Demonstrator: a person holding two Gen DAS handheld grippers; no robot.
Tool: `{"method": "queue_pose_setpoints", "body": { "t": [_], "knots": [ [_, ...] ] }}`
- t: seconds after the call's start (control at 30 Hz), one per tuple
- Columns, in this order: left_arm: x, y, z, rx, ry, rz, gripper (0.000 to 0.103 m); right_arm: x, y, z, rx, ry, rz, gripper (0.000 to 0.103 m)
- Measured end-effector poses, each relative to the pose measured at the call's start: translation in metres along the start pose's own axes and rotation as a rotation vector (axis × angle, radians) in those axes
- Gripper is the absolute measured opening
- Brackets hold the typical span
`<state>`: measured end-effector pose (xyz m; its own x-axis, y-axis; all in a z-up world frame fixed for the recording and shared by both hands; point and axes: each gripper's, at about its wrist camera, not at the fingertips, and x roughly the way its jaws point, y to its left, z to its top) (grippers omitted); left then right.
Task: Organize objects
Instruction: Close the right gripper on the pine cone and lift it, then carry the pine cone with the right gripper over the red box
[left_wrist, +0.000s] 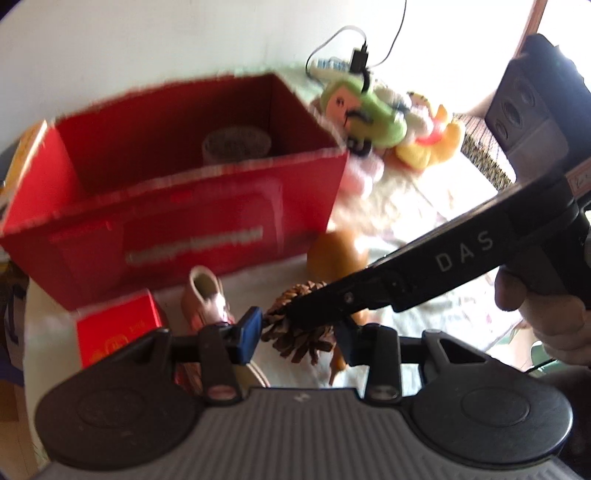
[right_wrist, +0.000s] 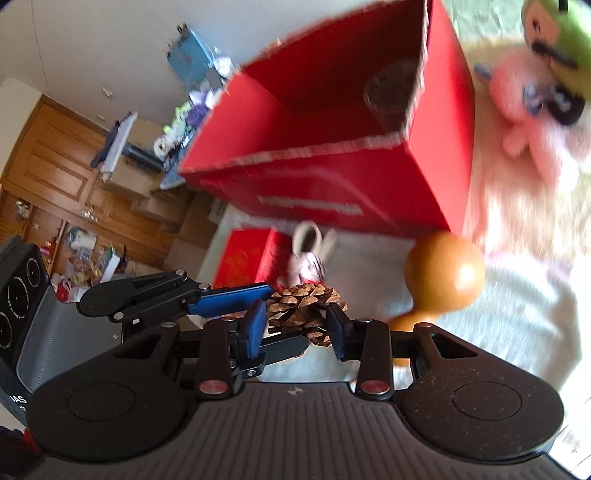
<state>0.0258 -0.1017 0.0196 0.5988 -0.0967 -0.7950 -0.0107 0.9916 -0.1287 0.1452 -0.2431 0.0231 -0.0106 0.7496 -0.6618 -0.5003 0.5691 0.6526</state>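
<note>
1. While both tools meet at one pine cone (left_wrist: 295, 332), the left tool (left_wrist: 299, 334) has its blue pads on either side of it and pinches it, with the left pad (left_wrist: 248, 334) against the scales
2. From the right wrist view, the right tool (right_wrist: 297, 328) also pinches the same pine cone (right_wrist: 304, 310) between its two blue pads (right_wrist: 256, 328), and the left tool's blue finger (right_wrist: 232, 297) reaches in from the left and presses the cone's side
3. Seen from the left wrist, the right tool's black finger crosses over the top of the cone from the right, and a person's hand (left_wrist: 543, 314) grips its handle at the edge of the picture
4. Just beyond the cone stands a brown gourd (right_wrist: 445, 275), its round end up and its narrow end (right_wrist: 402, 321) down by the right tool's right finger
5. Left of the cone is a small pink boot (left_wrist: 207, 295), and further left a small red box (left_wrist: 118, 328)
6. Behind these sits a large open red cardboard box (left_wrist: 207, 236) on the white-covered tabletop (left_wrist: 424, 206); a round grey woven thing (left_wrist: 236, 144) lies inside it at the back
7. To the right of the big box lie soft toys: a green one (left_wrist: 365, 110), a pink one (right_wrist: 528, 122) and a yellow one (left_wrist: 432, 144), all blurred
</note>
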Motion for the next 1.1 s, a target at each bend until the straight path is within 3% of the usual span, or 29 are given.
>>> {"method": "queue_pose_setpoints", "body": {
  "t": [0.4,0.6,0.83,1.1],
  "knots": [
    [-0.032,0.005,0.049,0.092,-0.163,-0.047,0.041,-0.035,0.029,0.029,-0.046,-0.177,-0.046,0.039],
    [-0.026,0.025,0.081,0.115,-0.231,-0.077,0.040,-0.032,0.041,0.063,-0.100,-0.236,-0.136,0.037],
    [0.024,0.059,0.102,0.069,-0.174,-0.148,0.040,0.001,0.029,0.104,-0.087,-0.136,-0.261,0.033],
    [0.076,0.093,0.101,-0.095,-0.067,-0.274,0.040,0.036,0.022,0.121,-0.131,0.006,-0.423,0.029]
  ]
}}
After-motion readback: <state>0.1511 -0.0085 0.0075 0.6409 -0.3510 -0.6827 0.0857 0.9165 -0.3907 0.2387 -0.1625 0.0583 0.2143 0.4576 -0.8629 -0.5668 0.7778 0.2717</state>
